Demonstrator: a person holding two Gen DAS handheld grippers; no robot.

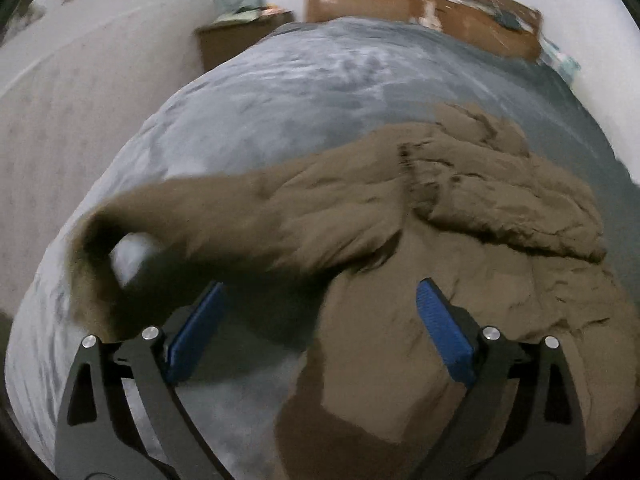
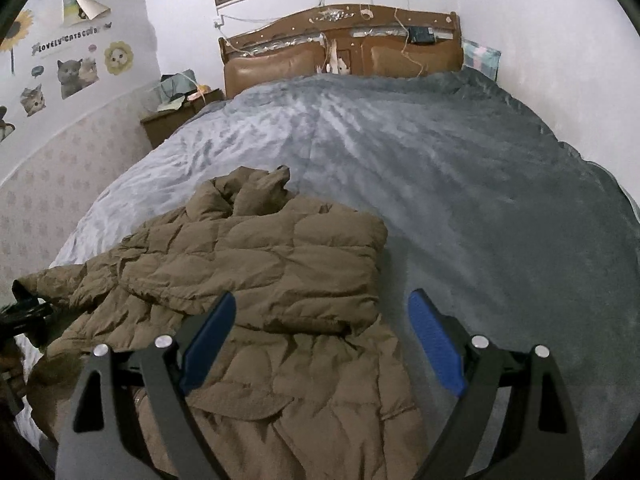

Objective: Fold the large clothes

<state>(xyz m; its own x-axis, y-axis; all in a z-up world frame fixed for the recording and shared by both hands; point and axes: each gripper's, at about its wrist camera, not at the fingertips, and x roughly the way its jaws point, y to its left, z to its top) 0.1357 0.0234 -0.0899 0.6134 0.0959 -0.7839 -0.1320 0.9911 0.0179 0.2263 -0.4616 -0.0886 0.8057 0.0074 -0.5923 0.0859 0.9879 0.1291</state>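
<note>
Matt quilted brown jacket [image 2: 256, 264] cloth, plush grey blanket [image 2: 460, 184], glossy wooden headboard [image 2: 344, 48].

Only readable text: wall sticker [image 2: 68, 37] in the right wrist view is showing "LOVELY CATS", with trailing characters too small to make out. It's sitting above the cat stickers [image 2: 76, 74]. Left wrist view isn't showing any legible text, too blurred.

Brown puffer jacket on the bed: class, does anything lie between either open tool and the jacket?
Nothing visible does. The right tool hangs open directly over the brown puffer jacket on the grey blanket. The left tool is open too, with only jacket fabric ahead of it.
</note>
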